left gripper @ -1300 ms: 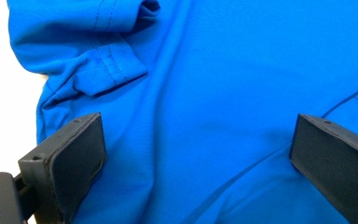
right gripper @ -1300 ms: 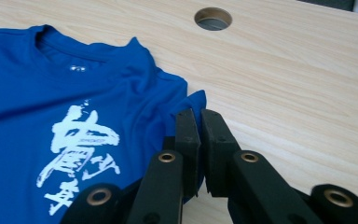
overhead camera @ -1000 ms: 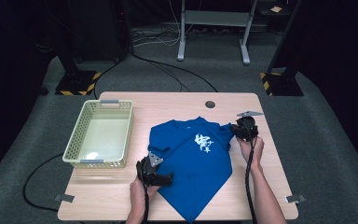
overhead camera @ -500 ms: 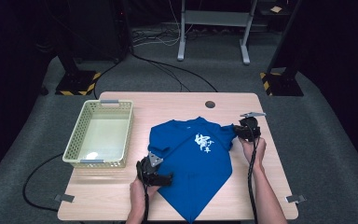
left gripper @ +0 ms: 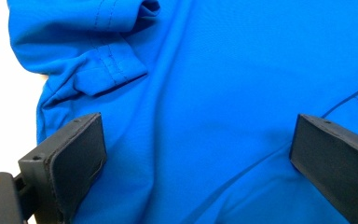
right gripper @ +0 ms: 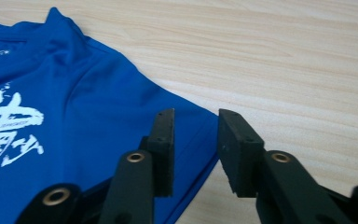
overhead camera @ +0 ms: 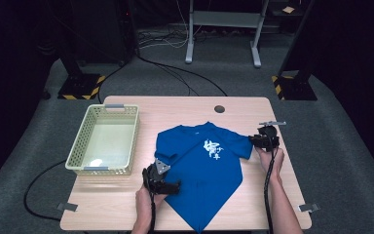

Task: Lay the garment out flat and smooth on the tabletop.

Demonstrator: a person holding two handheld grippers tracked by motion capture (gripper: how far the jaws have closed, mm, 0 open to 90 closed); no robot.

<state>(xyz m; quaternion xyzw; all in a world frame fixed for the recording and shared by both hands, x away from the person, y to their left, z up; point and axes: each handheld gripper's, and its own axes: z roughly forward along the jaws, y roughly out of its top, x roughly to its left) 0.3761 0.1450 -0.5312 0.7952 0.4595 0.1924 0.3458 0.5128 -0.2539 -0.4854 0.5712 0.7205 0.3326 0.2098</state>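
Right gripper view shows the right hand-held gripper [right gripper: 195, 154] parted, jaws straddling the sleeve hem of the blue T-shirt [overhead camera: 202, 165] spread on the surface [overhead camera: 272, 204], while the left hand-held gripper [left gripper: 196, 158] hovers wide open over its opposite side.

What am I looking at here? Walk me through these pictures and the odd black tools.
A person sits at a wooden table holding a hand-held claw in each hand. The high view looks down from above. On the table lie a blue T-shirt and, to its left, a pale plastic basket. The other two pictures come from cameras riding on each claw. The left claw hovers over the shirt's fabric, jaws wide apart, holding nothing. The right claw sits at the shirt's sleeve edge, jaws narrowly apart with the hem between them, not yet pinched shut.
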